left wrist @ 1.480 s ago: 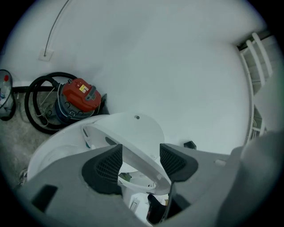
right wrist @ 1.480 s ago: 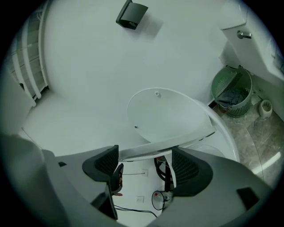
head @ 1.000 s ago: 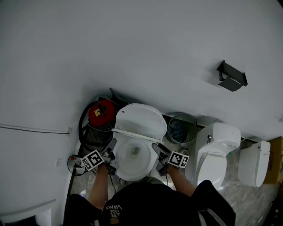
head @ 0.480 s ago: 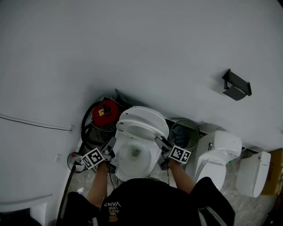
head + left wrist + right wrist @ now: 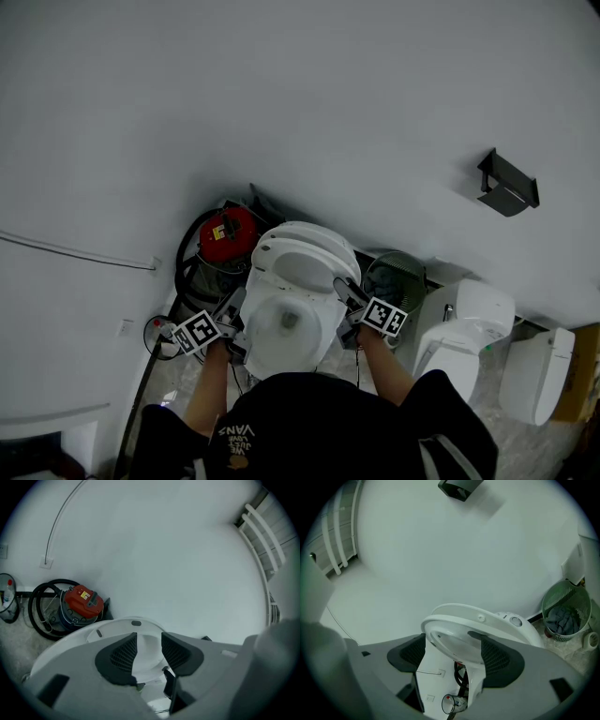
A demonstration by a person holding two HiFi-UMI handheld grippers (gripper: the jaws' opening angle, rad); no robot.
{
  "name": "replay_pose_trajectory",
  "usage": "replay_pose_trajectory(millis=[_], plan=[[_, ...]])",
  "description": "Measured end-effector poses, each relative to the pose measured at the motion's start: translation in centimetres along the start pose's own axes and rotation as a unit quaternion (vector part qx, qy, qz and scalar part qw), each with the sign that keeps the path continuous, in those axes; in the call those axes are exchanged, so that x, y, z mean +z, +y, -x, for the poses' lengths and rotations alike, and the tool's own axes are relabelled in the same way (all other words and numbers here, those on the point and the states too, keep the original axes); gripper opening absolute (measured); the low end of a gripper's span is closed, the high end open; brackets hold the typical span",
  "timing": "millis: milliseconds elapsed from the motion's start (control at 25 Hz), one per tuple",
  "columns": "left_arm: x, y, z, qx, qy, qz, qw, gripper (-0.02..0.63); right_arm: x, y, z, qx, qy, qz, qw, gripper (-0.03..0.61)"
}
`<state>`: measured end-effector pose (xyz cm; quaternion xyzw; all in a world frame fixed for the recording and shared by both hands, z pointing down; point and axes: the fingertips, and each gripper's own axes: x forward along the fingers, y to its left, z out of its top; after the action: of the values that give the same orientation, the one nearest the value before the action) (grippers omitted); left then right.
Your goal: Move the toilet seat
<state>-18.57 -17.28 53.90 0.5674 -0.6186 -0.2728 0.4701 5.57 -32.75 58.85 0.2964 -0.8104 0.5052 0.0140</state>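
Note:
The white toilet seat (image 5: pixel 298 263) stands steeply raised over the bowl (image 5: pixel 281 330), close against the lifted lid (image 5: pixel 314 234). My right gripper (image 5: pixel 343 289) is at the seat's right edge. In the right gripper view its jaws (image 5: pixel 452 651) stand apart, with the seat ring (image 5: pixel 454 637) in the gap, lying against the right-hand pad. My left gripper (image 5: pixel 234 307) is by the bowl's left rim. Its jaws (image 5: pixel 149 645) are closing, with white seat (image 5: pixel 117 627) showing in the narrow gap; I see no pad pressing on it.
A red vacuum cleaner (image 5: pixel 225 234) with a black hose stands left of the toilet. A green mesh bin (image 5: pixel 394 279) with cloth sits on the right, then a second white toilet (image 5: pixel 459 337). A black holder (image 5: pixel 508 183) hangs on the wall.
The seat has swung up from about half raised to nearly against the lid. My right gripper has risen with its edge. The left gripper has barely moved.

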Motion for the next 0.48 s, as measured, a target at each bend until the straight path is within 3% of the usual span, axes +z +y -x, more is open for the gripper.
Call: replay_pose_trajectory(millis=[480], plan=[[-0.2,0.4,1.5,0.004,0.002,0.000,1.0000,0.156,1.7,-0.2,0.0,-0.017,-0.033,0.014,0.999,0.356]])
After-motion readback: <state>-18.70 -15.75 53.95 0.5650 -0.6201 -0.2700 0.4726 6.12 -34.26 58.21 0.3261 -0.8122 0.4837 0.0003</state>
